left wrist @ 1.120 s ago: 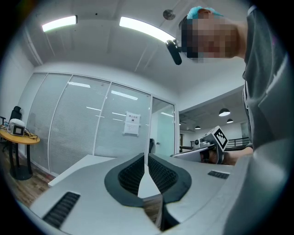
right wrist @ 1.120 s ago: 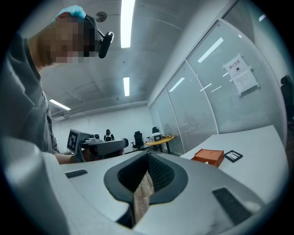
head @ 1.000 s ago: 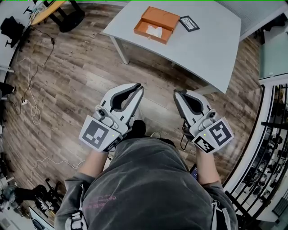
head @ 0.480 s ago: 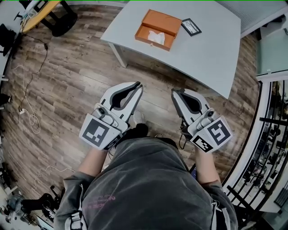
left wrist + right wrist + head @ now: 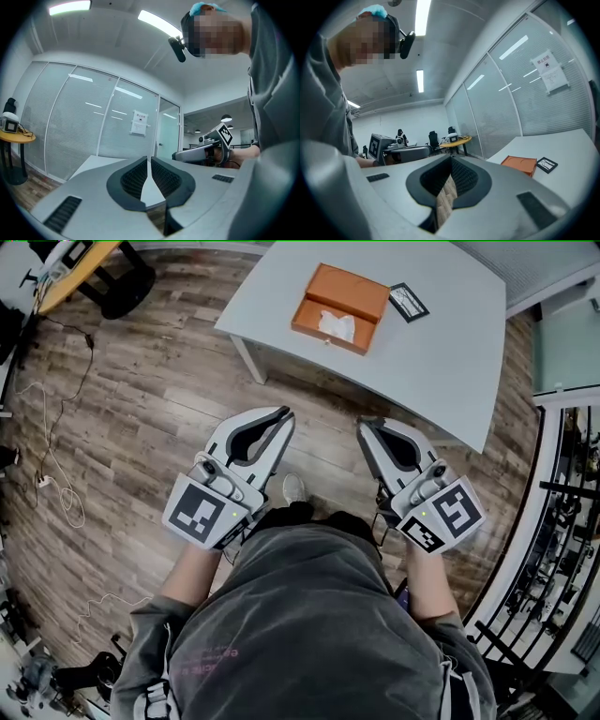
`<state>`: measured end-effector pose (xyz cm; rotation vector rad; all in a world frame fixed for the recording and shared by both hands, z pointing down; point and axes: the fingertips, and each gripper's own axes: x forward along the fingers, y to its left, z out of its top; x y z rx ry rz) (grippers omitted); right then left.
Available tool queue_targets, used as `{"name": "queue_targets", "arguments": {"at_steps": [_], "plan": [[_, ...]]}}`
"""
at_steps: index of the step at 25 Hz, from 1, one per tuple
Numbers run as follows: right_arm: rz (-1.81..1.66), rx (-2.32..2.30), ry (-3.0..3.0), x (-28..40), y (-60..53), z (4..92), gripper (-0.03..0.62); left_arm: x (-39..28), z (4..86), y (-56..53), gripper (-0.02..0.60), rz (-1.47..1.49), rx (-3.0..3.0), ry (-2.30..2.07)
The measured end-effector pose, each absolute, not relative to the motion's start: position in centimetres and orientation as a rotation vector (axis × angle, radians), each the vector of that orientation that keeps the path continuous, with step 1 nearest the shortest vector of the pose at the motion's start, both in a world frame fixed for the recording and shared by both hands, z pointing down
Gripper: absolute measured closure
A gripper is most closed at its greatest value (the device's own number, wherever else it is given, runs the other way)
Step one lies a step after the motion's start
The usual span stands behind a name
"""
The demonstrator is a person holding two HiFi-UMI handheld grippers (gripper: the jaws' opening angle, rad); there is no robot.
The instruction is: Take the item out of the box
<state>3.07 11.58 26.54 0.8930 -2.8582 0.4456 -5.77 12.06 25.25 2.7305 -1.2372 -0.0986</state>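
Your left gripper (image 5: 284, 415) and right gripper (image 5: 364, 425) are both pressed shut on nothing. The box (image 5: 361, 289) sits on the table (image 5: 441, 343), well ahead, with the white item (image 5: 339, 326) inside. Your right gripper looks a little nearer.

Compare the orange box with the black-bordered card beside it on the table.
The orange box is plainly bigger than the black-bordered card. The box is orange, while the card is pale inside a black border. The box has raised walls and holds a white item, whereas the card lies flat and holds nothing. Both rest side by side on the grey table.
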Motion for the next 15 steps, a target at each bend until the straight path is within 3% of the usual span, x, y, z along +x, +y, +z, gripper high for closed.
{"name": "queue_targets", "arguments": {"at_steps": [15], "plan": [[0.459,0.938,-2.842,1.4,7.8,27.2,0.592,-8.3,25.9,9.0,0.545,-0.114,2.734,-1.227]]}}
